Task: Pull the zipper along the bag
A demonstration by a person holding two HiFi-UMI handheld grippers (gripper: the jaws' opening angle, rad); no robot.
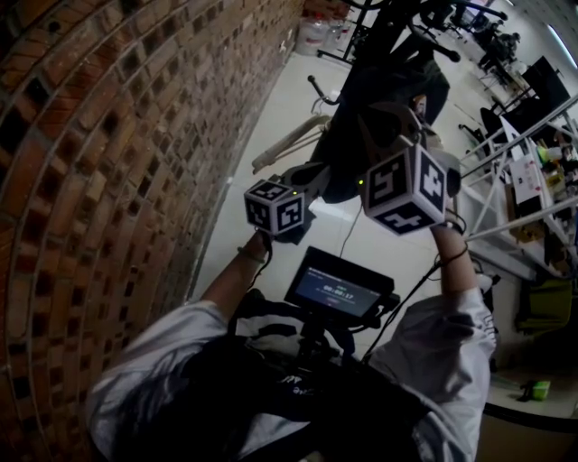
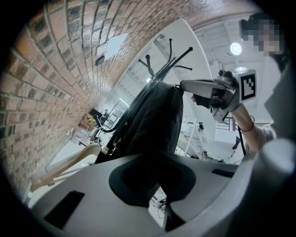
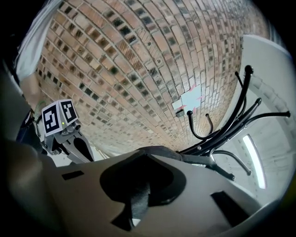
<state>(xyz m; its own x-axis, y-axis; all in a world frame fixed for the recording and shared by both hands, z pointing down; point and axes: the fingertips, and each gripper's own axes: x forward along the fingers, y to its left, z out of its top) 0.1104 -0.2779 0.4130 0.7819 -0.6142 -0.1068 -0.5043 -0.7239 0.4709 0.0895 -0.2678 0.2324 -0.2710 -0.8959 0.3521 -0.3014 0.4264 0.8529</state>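
Observation:
A black bag [image 1: 384,99] hangs from a black coat rack [image 1: 397,23] beside the brick wall. My left gripper [image 2: 155,194] is shut on the bag's [image 2: 157,120] lower fabric, which runs down into its jaws. In the head view it sits at the bag's lower left, behind its marker cube [image 1: 275,206]. My right gripper [image 3: 138,196] is shut on a narrow dark tab [image 3: 138,203] at the bag's top, under the rack's hooks [image 3: 222,134]. I cannot tell if this tab is the zipper pull. The left gripper view shows the right gripper [image 2: 187,86] against the bag's top edge.
The brick wall [image 1: 108,135] fills the left. A pale wooden frame [image 1: 289,140] lies on the white floor behind the bag. Metal shelving [image 1: 524,171] stands at the right. A small monitor [image 1: 334,289] sits on the person's chest rig.

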